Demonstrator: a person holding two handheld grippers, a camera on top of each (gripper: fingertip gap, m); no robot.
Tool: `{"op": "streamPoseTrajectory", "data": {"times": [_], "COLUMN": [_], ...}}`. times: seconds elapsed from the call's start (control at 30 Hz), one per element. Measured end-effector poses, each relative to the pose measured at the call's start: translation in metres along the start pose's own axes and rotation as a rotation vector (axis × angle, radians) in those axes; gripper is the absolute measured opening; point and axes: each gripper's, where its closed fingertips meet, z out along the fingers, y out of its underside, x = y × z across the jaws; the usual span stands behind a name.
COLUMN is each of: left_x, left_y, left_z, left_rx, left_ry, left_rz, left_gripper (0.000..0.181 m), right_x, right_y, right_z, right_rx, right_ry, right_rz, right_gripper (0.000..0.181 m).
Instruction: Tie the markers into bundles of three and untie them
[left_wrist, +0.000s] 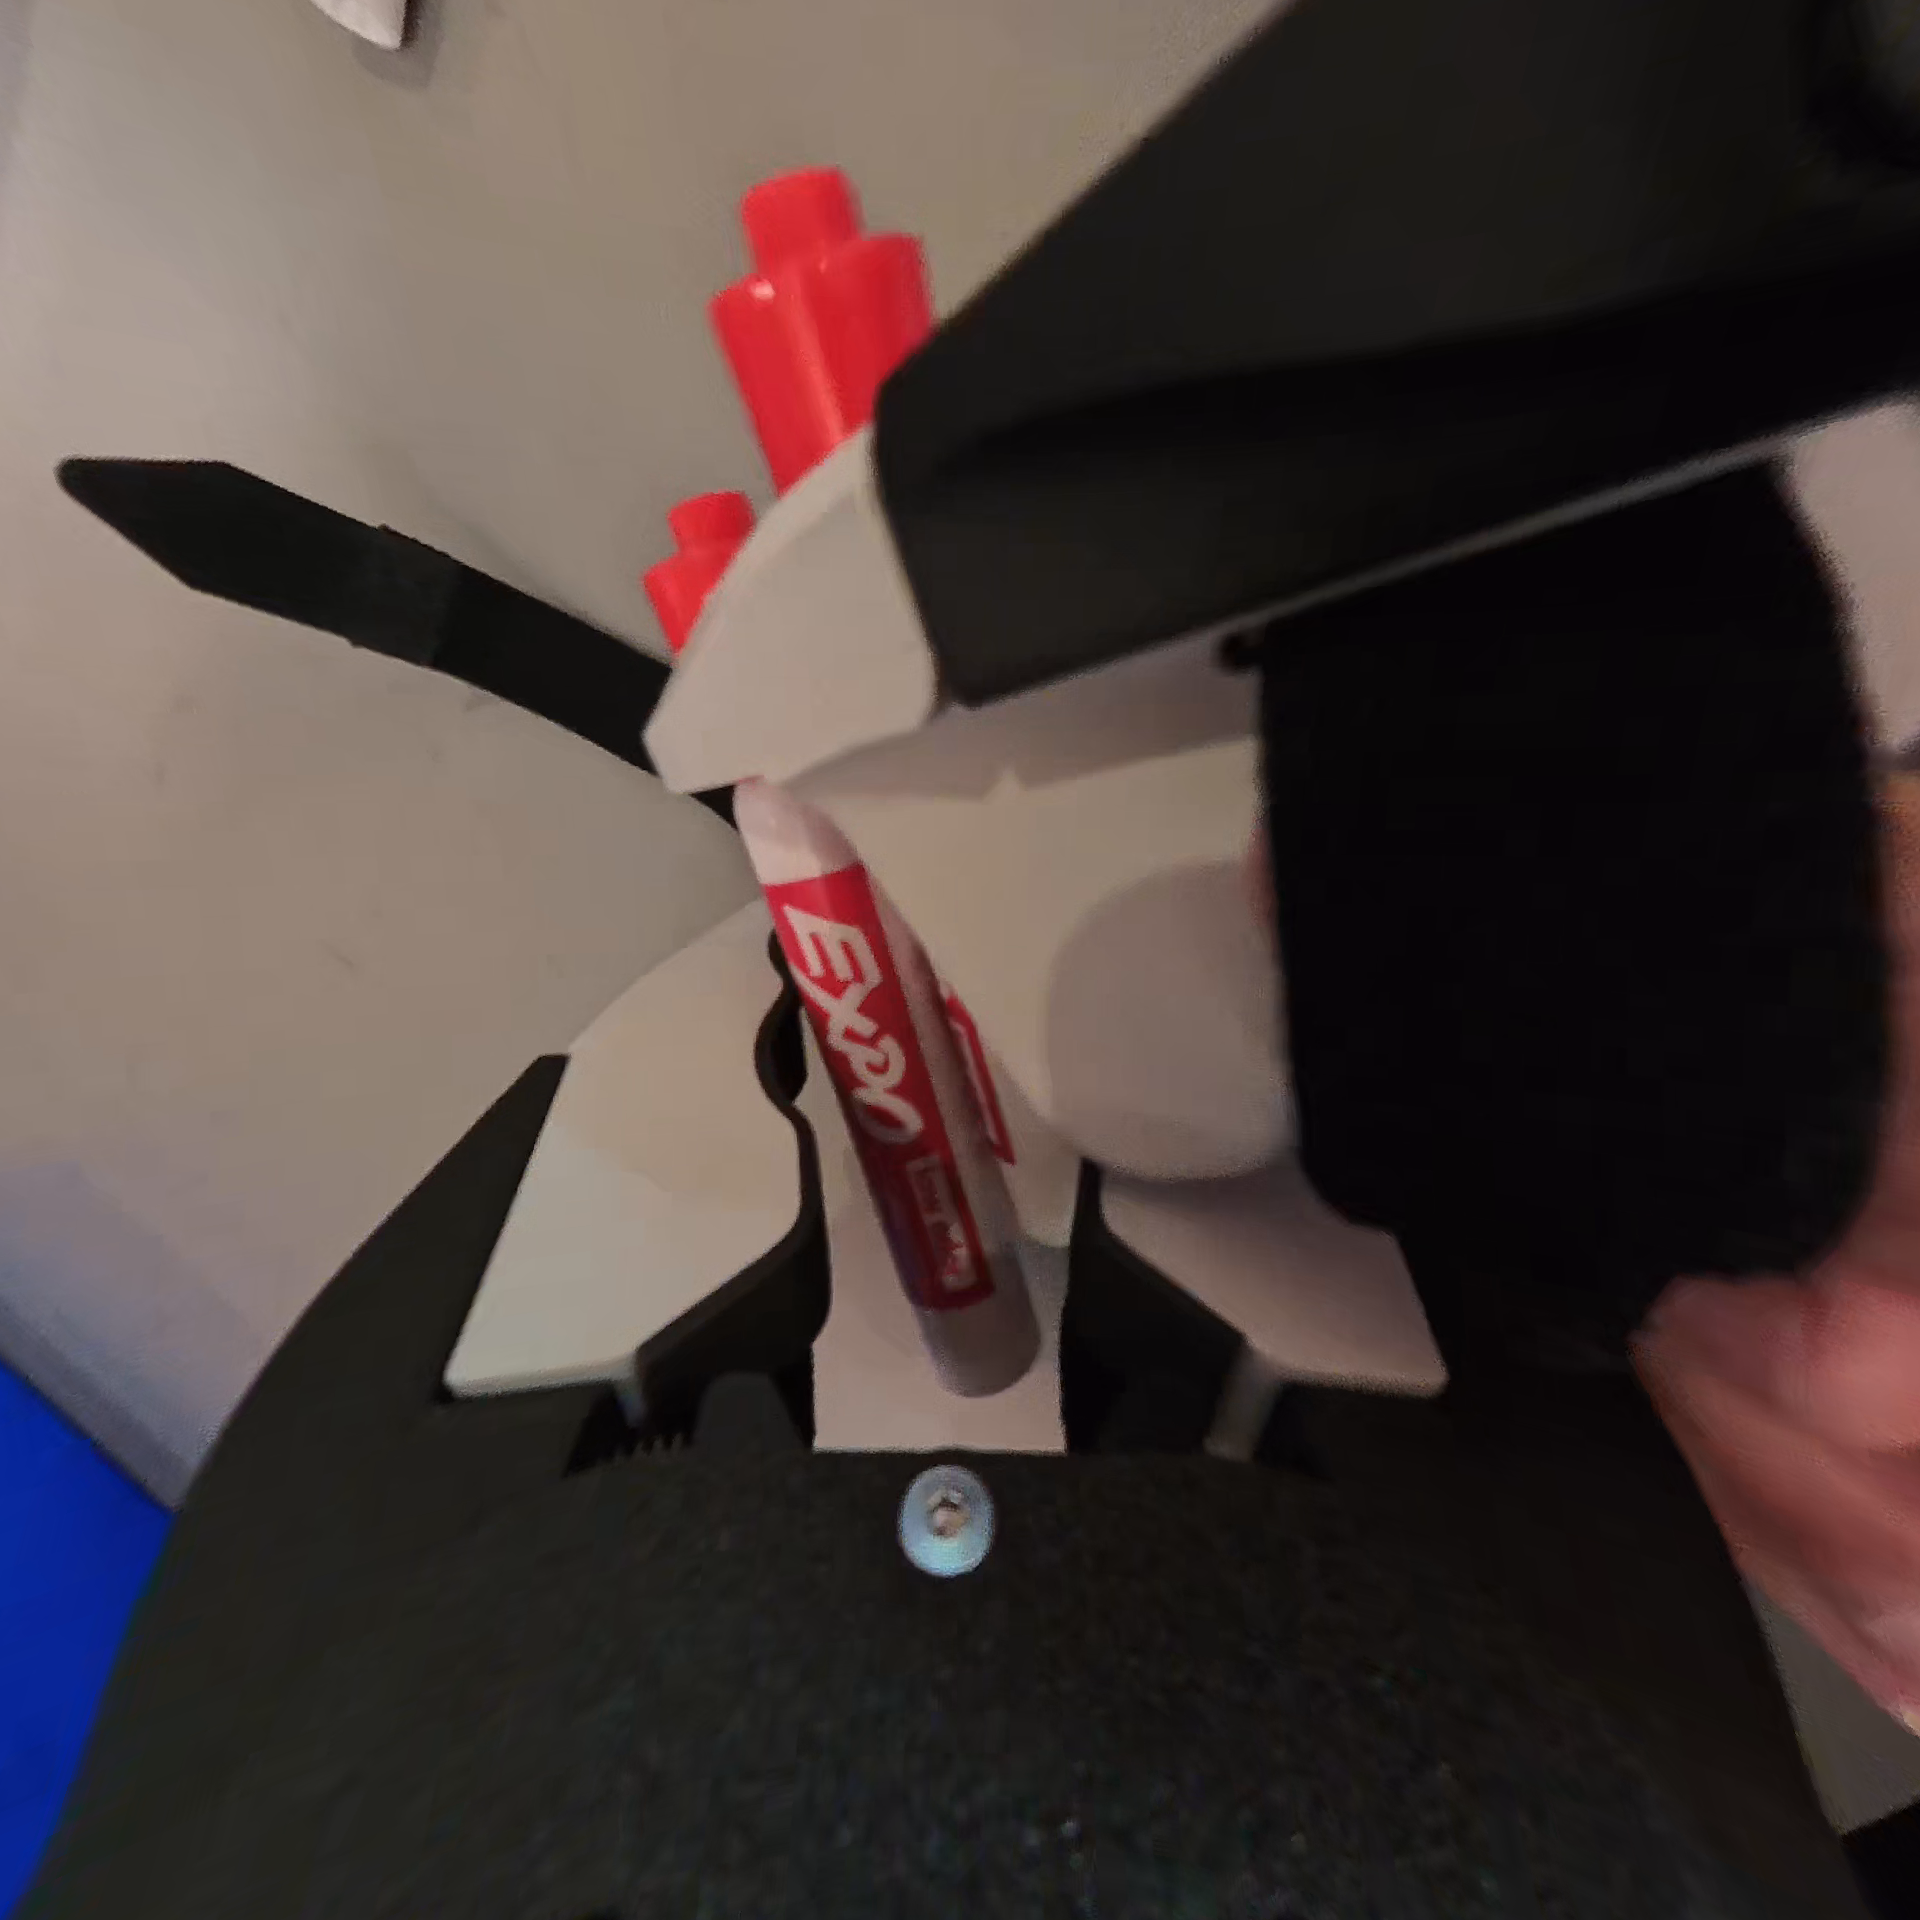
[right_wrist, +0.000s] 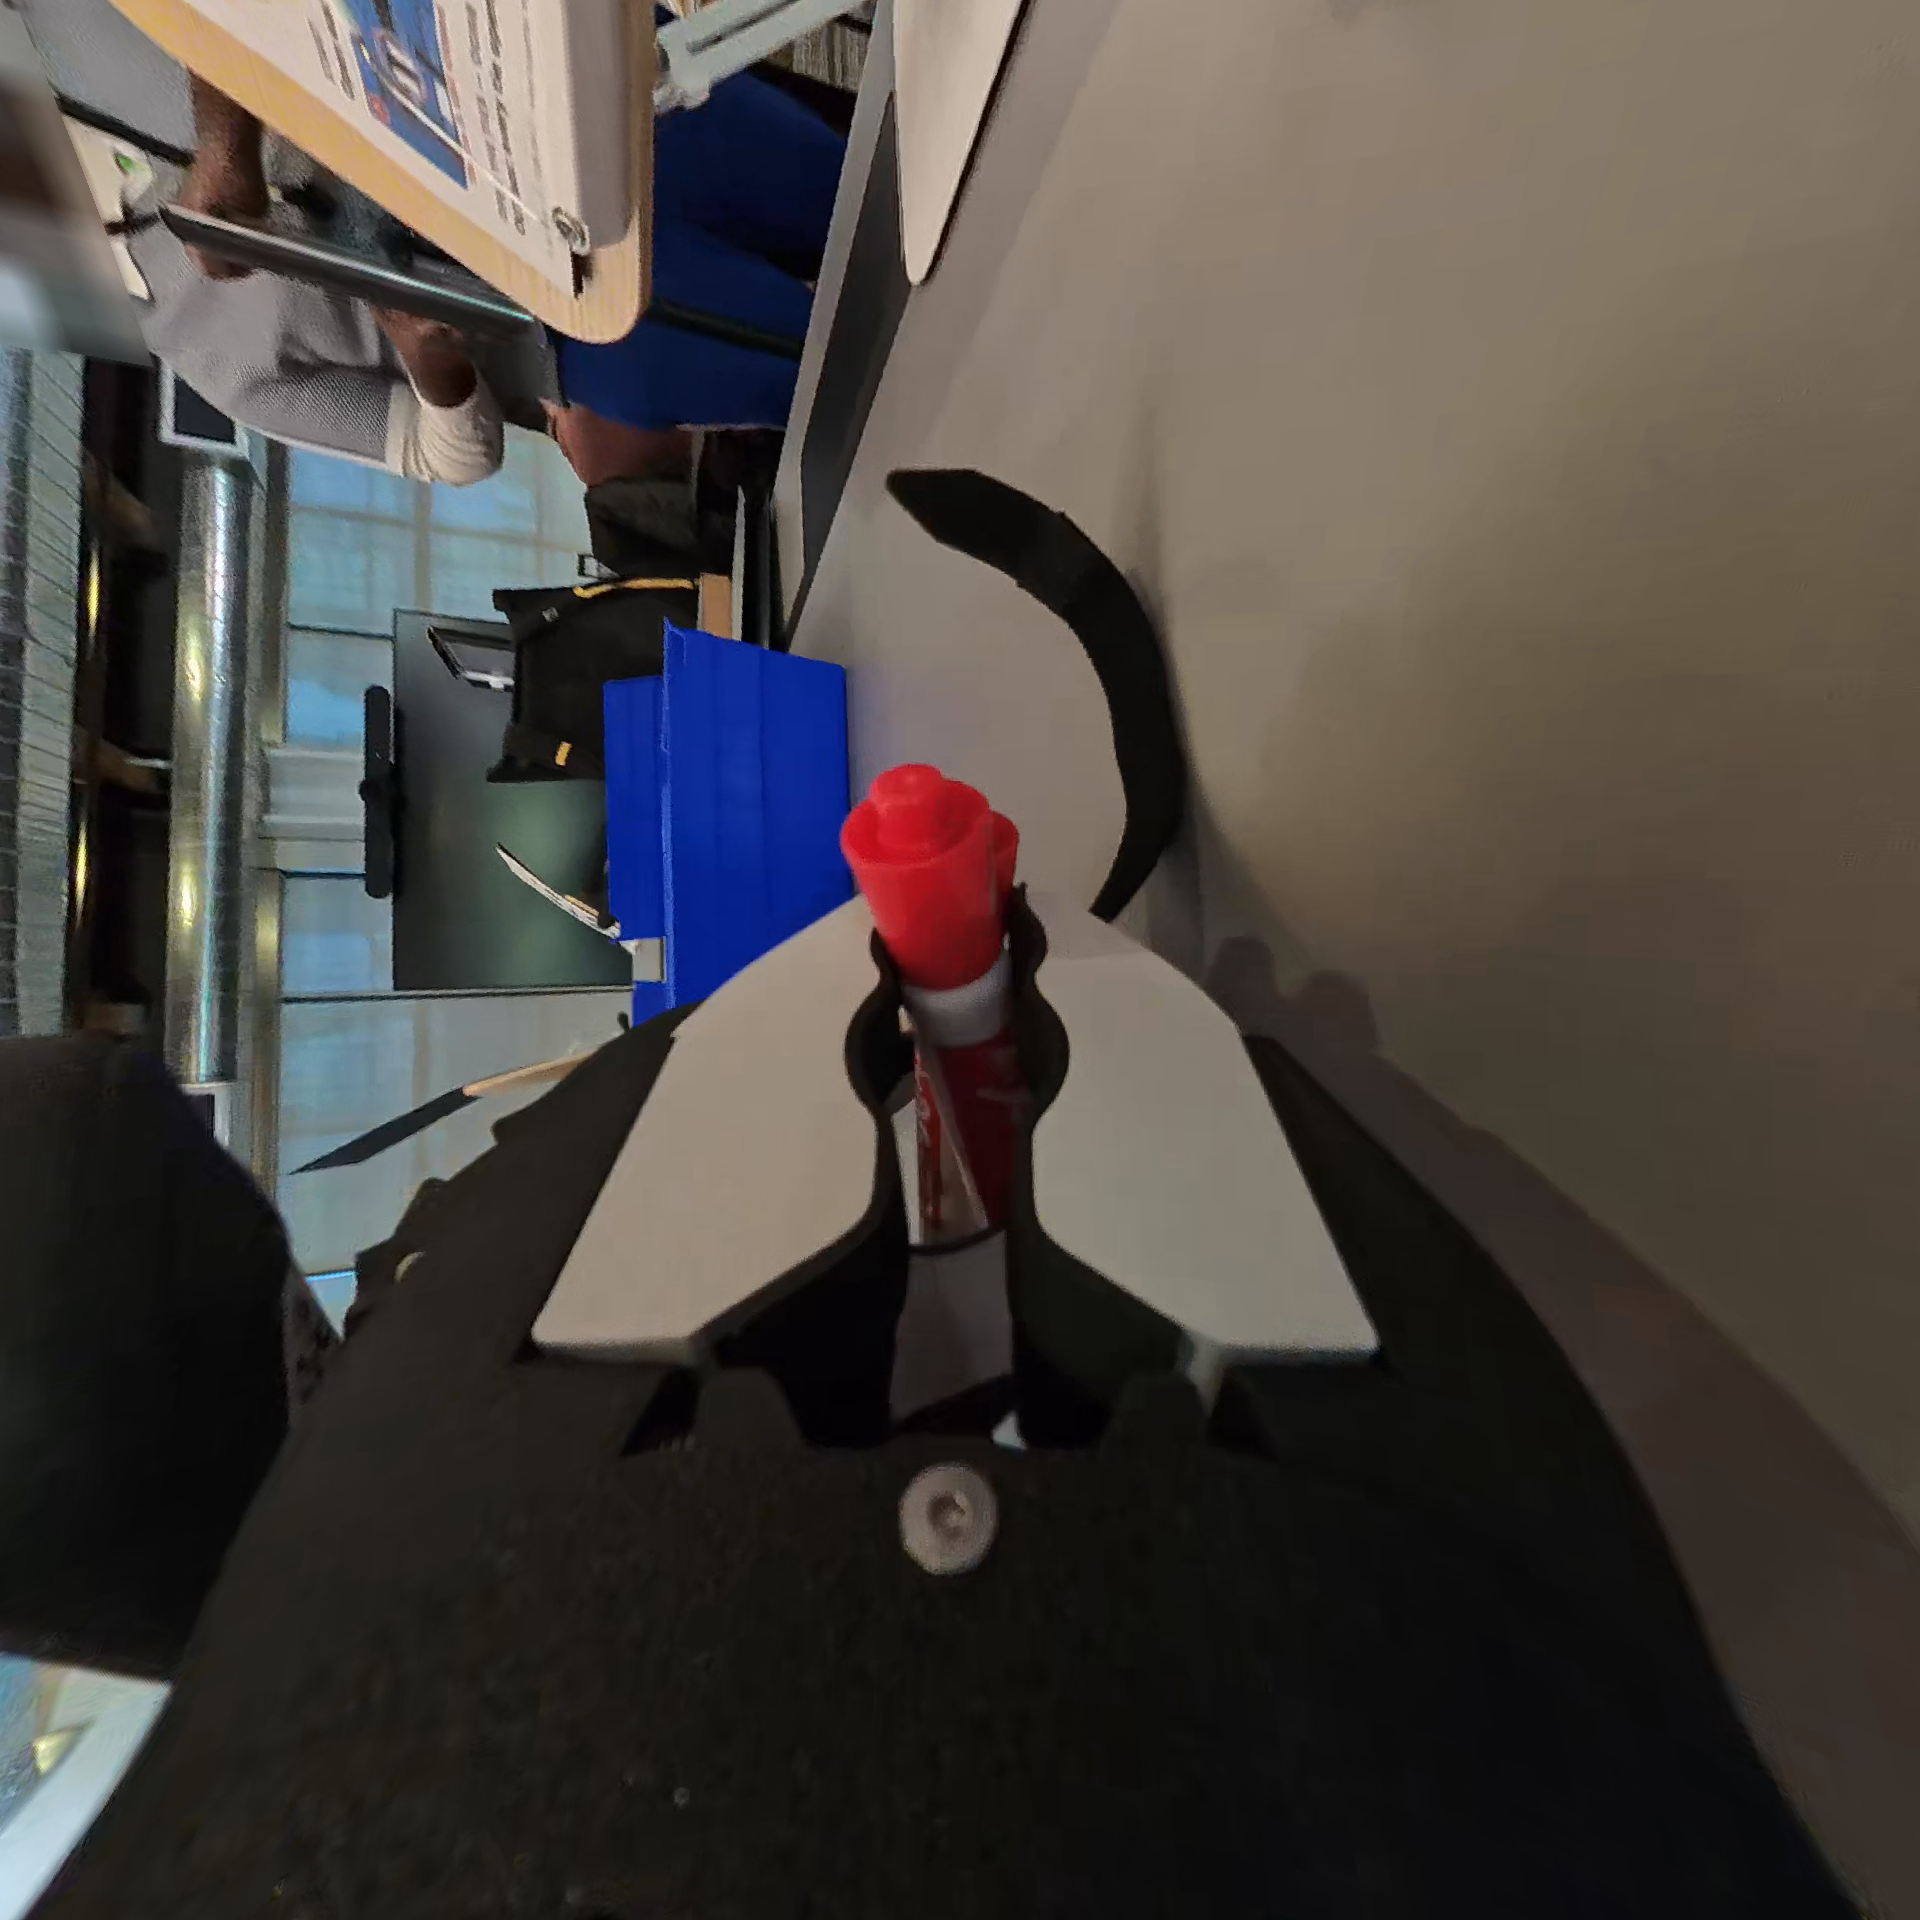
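A bundle of red-capped markers (left_wrist: 904, 1091) lies between my left gripper's (left_wrist: 883, 935) fingers, which are shut on the barrels. Two red caps (left_wrist: 821, 332) stick out beyond. My right gripper (left_wrist: 727, 769) reaches in from the upper right and clamps the same bundle near the caps. In the right wrist view, my right gripper (right_wrist: 951, 935) is shut on the markers (right_wrist: 956, 1101), with the red caps (right_wrist: 925, 873) past its tips. A black strap (left_wrist: 312, 561) runs from the bundle over the grey table; it also shows curved in the right wrist view (right_wrist: 1101, 675).
A blue bin (right_wrist: 748, 831) stands at the table edge and shows as a corner in the left wrist view (left_wrist: 52, 1558). A hand (left_wrist: 1766, 1507) and black sleeve (left_wrist: 1558, 935) hold the right gripper. A seated person (right_wrist: 312, 353) and a board (right_wrist: 468, 135) are beyond the table (right_wrist: 1455, 520).
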Motion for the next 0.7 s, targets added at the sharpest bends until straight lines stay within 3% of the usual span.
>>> {"op": "streamPoseTrajectory", "data": {"times": [0.03, 0.33, 0.5, 0.7], "left_x": [-0.002, 0.002, -0.002, -0.001], "left_y": [0.0, 0.006, 0.007, 0.006], "left_z": [0.001, 0.004, 0.005, 0.001], "left_rx": [-0.01, -0.077, -0.088, -0.076], "left_ry": [-0.014, 0.015, 0.011, 0.057], "left_rz": [0.008, 0.043, 0.049, 0.074], "left_gripper": [0.048, 0.056, 0.044, 0.043], "right_x": [0.001, 0.003, -0.002, -0.009], "right_y": [0.0, -0.012, -0.006, -0.005], "right_z": [-0.002, -0.015, -0.016, -0.023], "right_rx": [0.004, 0.106, 0.081, 0.065], "right_ry": [0.001, 0.002, -0.027, -0.089], "right_rz": [0.0, 0.014, 0.035, -0.011], "right_gripper": [0.017, 0.017, 0.017, 0.017]}}
